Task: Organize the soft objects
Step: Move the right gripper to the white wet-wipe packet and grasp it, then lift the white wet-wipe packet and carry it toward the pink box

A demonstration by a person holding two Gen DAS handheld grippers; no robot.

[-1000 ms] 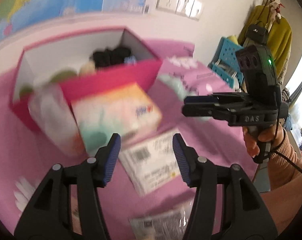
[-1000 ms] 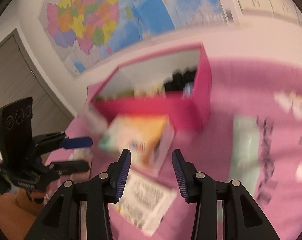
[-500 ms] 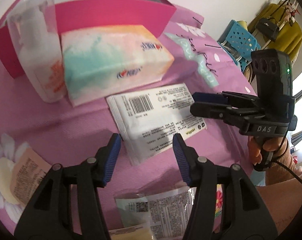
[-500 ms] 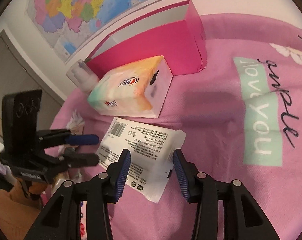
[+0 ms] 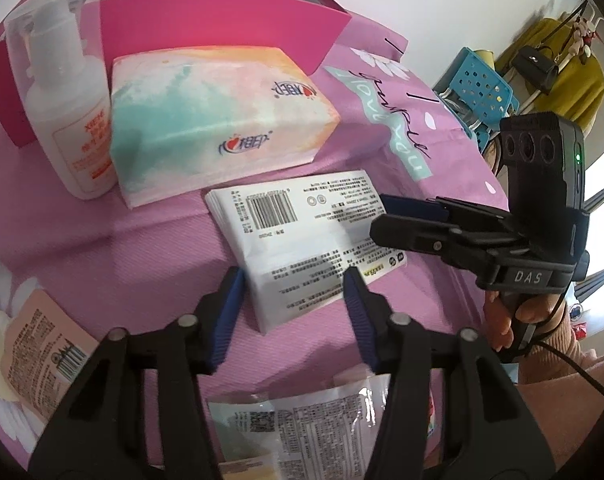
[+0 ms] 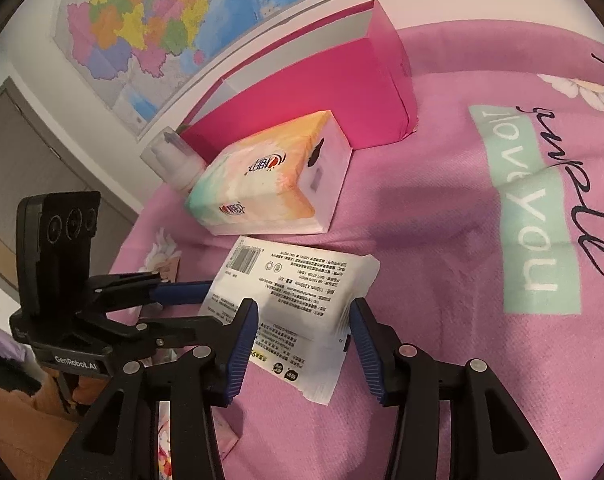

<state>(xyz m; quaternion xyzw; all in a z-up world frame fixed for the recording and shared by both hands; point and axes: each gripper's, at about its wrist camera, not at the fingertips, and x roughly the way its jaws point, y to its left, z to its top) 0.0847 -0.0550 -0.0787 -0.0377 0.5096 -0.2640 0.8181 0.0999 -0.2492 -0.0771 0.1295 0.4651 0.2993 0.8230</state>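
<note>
Lying flat on the pink cloth, the white wipes pack point(image 5: 306, 248) sits just ahead of both tools, its long axis running from the barcode end near the tissue pack point(image 5: 218, 120) down toward the left hand-held gripper point(image 5: 292, 312). That gripper straddles the pack's near corner, its jaws having just been closing, yet the pads stand clear of the wrapper and grip nothing. The right hand-held gripper point(image 6: 304, 340) brackets the opposite end, moderately parted and having just eased wider, also not pressing. Both look equally near, so the coming pinch probably turns on which end gets squeezed first. The surface is a soft cloth point(image 6: 442, 240) printed with daisies and lettering, with a pink box point(image 6: 342, 92) and a pump bottle point(image 5: 66, 92) behind, and a map point(image 6: 174, 12) on the wall.
</note>
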